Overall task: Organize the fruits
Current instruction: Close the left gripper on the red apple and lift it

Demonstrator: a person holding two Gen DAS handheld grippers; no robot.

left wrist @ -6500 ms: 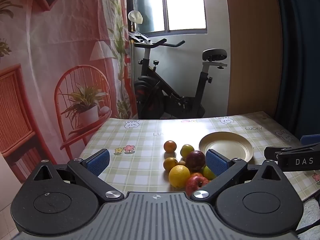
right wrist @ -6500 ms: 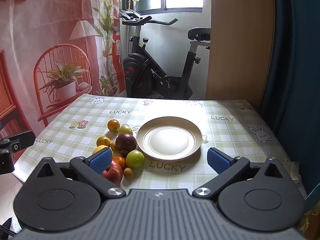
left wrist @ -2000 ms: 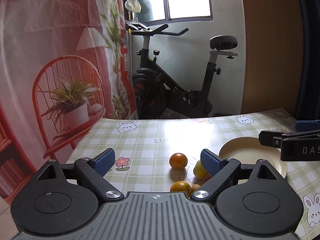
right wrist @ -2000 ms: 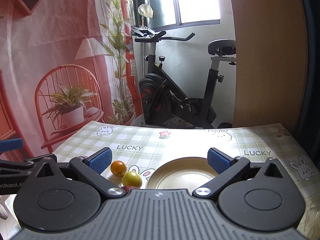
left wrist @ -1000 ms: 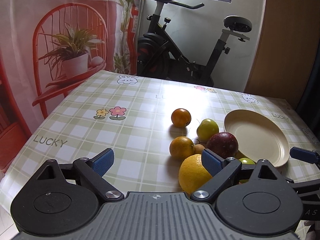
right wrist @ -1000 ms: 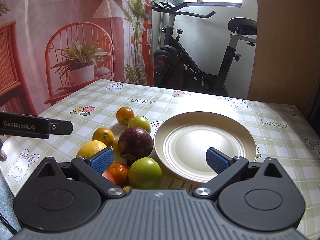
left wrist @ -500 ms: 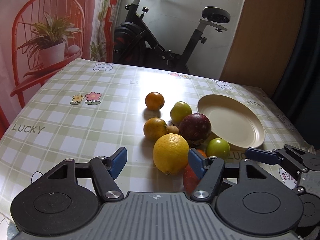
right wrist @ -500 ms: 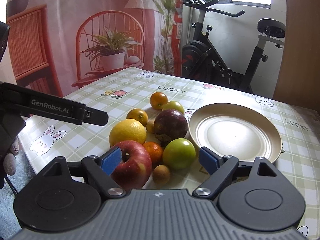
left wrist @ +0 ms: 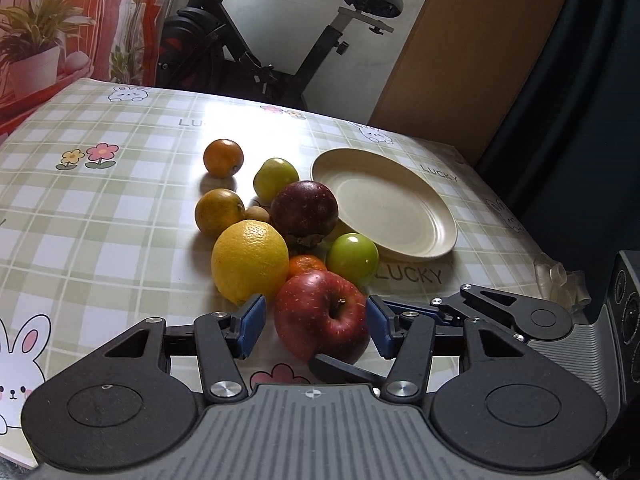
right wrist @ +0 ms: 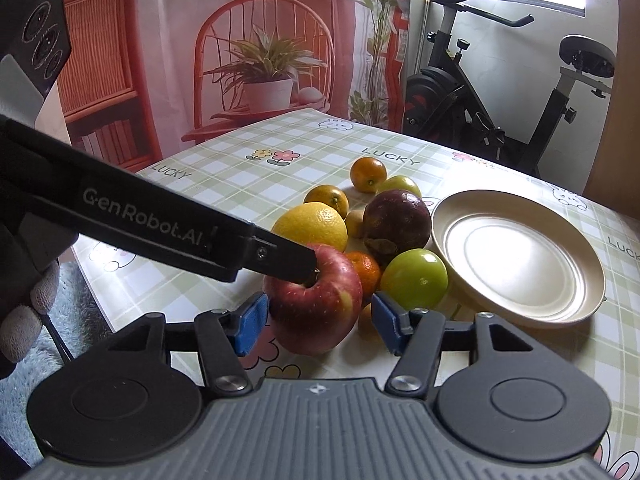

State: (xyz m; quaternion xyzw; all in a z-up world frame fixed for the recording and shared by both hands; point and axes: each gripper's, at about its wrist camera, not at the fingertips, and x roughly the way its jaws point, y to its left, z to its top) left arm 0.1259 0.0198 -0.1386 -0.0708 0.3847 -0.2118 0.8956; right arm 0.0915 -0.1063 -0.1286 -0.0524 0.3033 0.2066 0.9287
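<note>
A checked green cloth with rabbits and flowers covers the table [left wrist: 100,216], and a printed curtain hangs beyond it.

The left gripper [left wrist: 314,322] straddles the red apple [left wrist: 320,328], the nearest fruit of the heap. Its jaws have just been closing with the apple between them, and a sliver of cloth shows between its left pad and the skin, so it is not yet clamped. The right gripper [right wrist: 316,322] comes at the same apple from the other side. Its jaws have also just been closing around it; the left pad seems to touch the skin, though the steep view leaves that unsure, and the right pad stands clear. One left finger lies across the apple's top, right in front of the right gripper.

Two grippers on one apple will likely foul each other. One should probably back off while the other squeezes gently at the widest part and lifts straight up.

Just beyond the left pads sit a big yellow citrus [left wrist: 250,260], a small tangerine [left wrist: 306,266] touching the apple, and a green fruit [left wrist: 352,258]; a sideways drag could set them rolling. Farther ahead lies a dark purple fruit [left wrist: 304,208]. The empty plate [left wrist: 400,208] is ahead and to the right, with clear air above it. The table's near edge runs right beneath both grippers, so the lift should go forward. An exercise bike [left wrist: 280,40] stands well behind.
</note>
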